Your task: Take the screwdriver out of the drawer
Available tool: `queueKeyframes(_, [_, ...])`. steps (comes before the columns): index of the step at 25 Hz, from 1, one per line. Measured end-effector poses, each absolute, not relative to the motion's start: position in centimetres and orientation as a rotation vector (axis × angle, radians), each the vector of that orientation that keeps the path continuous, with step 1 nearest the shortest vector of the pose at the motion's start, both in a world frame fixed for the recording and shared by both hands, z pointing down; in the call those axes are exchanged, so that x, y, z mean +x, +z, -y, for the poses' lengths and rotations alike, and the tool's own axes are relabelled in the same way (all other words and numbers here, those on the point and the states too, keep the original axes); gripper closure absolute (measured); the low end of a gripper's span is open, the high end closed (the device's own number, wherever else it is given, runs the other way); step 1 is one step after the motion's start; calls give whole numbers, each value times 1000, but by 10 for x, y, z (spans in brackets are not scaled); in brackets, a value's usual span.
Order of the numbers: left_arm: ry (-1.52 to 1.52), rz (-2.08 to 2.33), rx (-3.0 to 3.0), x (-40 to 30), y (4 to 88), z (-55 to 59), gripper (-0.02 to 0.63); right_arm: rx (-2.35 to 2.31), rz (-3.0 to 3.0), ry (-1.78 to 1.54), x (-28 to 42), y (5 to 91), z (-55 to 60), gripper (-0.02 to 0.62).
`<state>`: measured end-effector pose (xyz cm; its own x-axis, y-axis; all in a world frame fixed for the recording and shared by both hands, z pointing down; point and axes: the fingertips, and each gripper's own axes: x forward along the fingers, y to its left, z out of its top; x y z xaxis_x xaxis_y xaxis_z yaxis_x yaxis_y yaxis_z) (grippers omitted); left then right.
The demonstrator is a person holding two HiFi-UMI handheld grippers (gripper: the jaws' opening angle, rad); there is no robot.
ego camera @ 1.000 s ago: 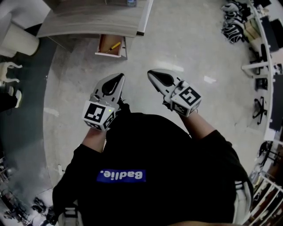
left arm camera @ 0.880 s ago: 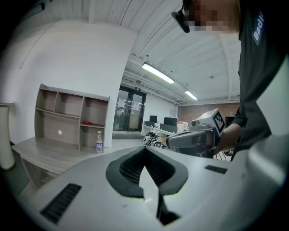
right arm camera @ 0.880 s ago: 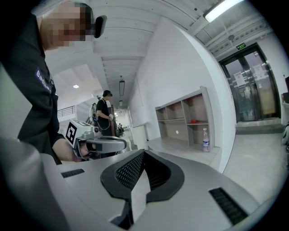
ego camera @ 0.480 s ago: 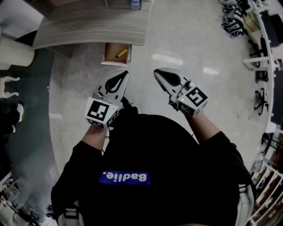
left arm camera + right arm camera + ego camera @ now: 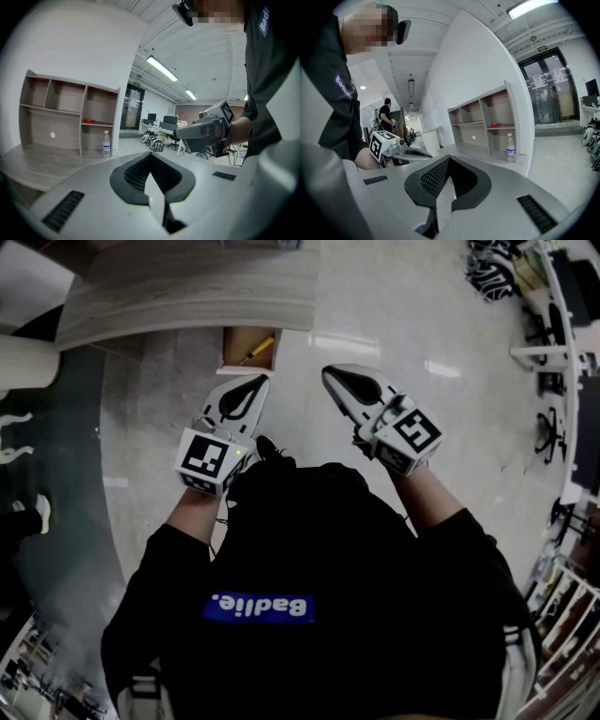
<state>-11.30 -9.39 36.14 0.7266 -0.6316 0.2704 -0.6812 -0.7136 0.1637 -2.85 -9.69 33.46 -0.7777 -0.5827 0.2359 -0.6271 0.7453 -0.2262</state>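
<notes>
support: wooden desk (image 5: 187, 292) | top: shelf unit (image 5: 65, 101), water bottle (image 5: 107, 150) (upright) | drawer (image 5: 238, 349): screwdriver (image 5: 261, 348)

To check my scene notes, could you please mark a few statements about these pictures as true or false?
1. The drawer is open and the screwdriver lies in it. True.
2. The left claw is shut on the screwdriver. False: it is shut but empty, short of the drawer.
3. A water bottle stands on the desk in front of the shelf unit. True.
4. The right claw reaches into the drawer. False: it hangs over the floor, shut and empty.
</notes>
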Motion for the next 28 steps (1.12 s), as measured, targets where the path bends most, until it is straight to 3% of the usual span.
queueKeyframes(14, [380, 1151, 2599, -105, 403, 139, 604, 850, 2833, 470, -25, 342, 134, 565])
queueKeyframes(28, [670, 1217, 2513, -97, 488, 194, 603, 775, 2852, 561, -4, 358, 183, 565])
